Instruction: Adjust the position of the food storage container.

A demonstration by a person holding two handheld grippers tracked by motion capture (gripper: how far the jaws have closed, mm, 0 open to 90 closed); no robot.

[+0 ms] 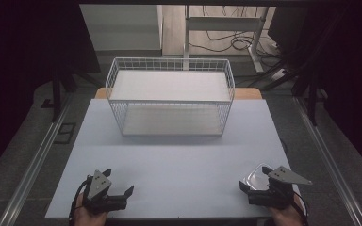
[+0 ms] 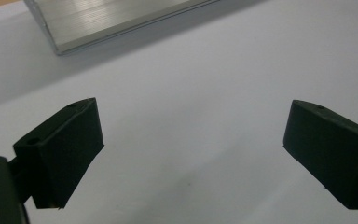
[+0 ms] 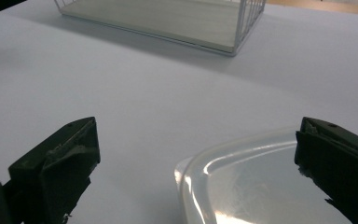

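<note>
**Ana:** While both hands wait at the near edge of the worktop (image 1: 169,155), how far along would you say this is?

**Ben:** Barely begun, by my reading. The clear plastic lid (image 1: 254,175) lies flat at the near right of the worktop, and the right claw (image 1: 259,188) sits right at it with its jaws spread wide. In the right gripper view the lid (image 3: 261,182) reaches in between the jaws, close against the right-hand one, but nothing pinches it.

**Ana:** And the left claw (image 1: 118,190)?

**Ben:** Wide too, and holding nothing. The left gripper view has bare worktop (image 2: 191,116) between its jaws. It rests at the near left, well apart from the lid.

**Ana:** So what is left?

**Ben:** Everything, I'd judge: closing on the lid, lifting it, carrying it off. The white wire basket (image 1: 169,96) at the far middle looks the likely place for it, though that is a guess.

**Ana:** Anything in the way?

**Ben:** Not on the worktop; the stretch between the lid and the basket is bare. The basket's walls stand tall, so the lid would have to go over the rim. Lying flat, the lid offers only a thin edge to grab, which could slip.
</note>
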